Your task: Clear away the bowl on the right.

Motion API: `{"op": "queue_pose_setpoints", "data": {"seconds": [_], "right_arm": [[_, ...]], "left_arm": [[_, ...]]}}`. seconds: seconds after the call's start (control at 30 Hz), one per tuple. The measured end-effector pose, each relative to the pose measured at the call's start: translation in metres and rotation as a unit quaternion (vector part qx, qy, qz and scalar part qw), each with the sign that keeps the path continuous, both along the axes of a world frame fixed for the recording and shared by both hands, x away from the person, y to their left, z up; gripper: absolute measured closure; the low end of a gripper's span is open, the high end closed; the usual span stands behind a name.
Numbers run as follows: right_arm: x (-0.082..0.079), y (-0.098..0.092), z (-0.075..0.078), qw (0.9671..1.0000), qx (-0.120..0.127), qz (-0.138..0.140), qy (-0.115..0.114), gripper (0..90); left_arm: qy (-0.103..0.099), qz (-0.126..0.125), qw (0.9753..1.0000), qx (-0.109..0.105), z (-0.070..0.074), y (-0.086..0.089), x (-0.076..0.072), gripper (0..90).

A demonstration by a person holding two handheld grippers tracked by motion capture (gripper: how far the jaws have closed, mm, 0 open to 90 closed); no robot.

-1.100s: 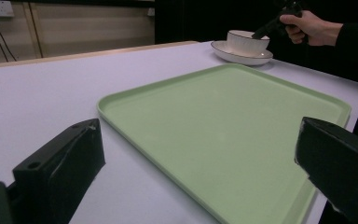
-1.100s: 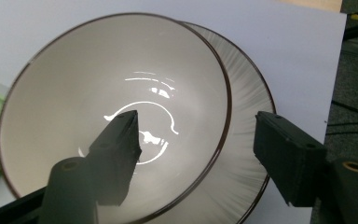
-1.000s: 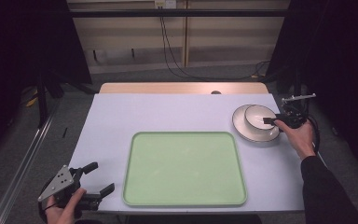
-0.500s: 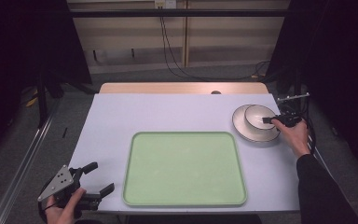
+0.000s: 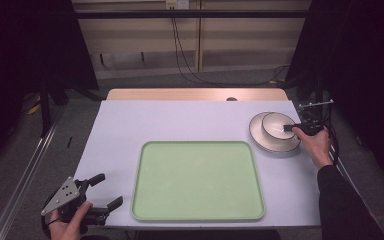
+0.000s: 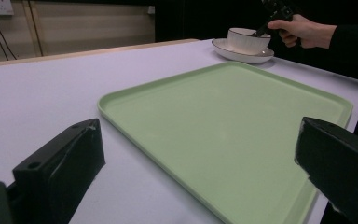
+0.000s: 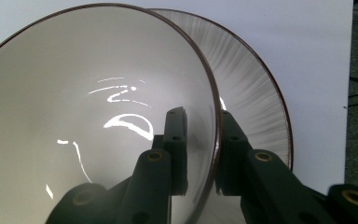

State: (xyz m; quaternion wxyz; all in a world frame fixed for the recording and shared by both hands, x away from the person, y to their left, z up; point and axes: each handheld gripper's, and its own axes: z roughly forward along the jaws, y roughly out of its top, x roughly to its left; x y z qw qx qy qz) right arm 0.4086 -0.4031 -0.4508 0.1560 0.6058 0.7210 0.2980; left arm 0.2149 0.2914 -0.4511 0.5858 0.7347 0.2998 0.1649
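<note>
— Across the middle of the table, what have you got?

— On the pale lilac tabletop point(image 5: 190, 120) lies a big light-green tray point(image 5: 198, 180), flat and bare, its long side running across in front of me. From my left gripper view the same tray point(image 6: 233, 135) stretches away between my two black jaws.

— And off to the side?

— At the far right of the table sits a white plate point(image 5: 275, 141) with a dark rim, and a white bowl point(image 5: 278, 125) stands on it. Both are just beyond the tray's far right corner, apart from it.

— Which claw is on the bowl?

— My right gripper point(image 5: 291, 128). In the right gripper view one jaw is inside the bowl point(image 7: 98, 116) and the other outside, over the plate point(image 7: 256, 93), with the bowl's wall pinched between them near the rim. The jaws are nearly together, gripping that wall. My right hand point(image 5: 316, 145) wraps the handle at the table's right edge.

— And your other claw?

— My left gripper point(image 5: 105, 192) hangs at the near left corner of the table, jaws spread wide with nothing between them, pointing toward the tray. My left hand point(image 5: 69, 224) holds it from below, under its grey three-cornered plate.
</note>
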Motion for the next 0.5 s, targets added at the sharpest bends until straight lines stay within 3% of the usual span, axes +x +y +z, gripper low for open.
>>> {"op": "queue_pose_setpoints", "data": {"seconds": [0.27, 0.5], "right_arm": [[-0.0011, -0.0001, 0.0026, 0.9999, 0.015, 0.002, -0.004, 83.0], [-0.0028, 0.0011, 0.0031, 0.9999, 0.012, -0.001, -0.003, 83.1]], "left_arm": [[0.001, 0.000, 1.0000, 0.003, -0.0003, 0.0005, 0.0003, 1.3], [0.002, 0.001, 1.0000, 0.001, -0.0002, 0.0004, 0.0000, 1.3]]}}
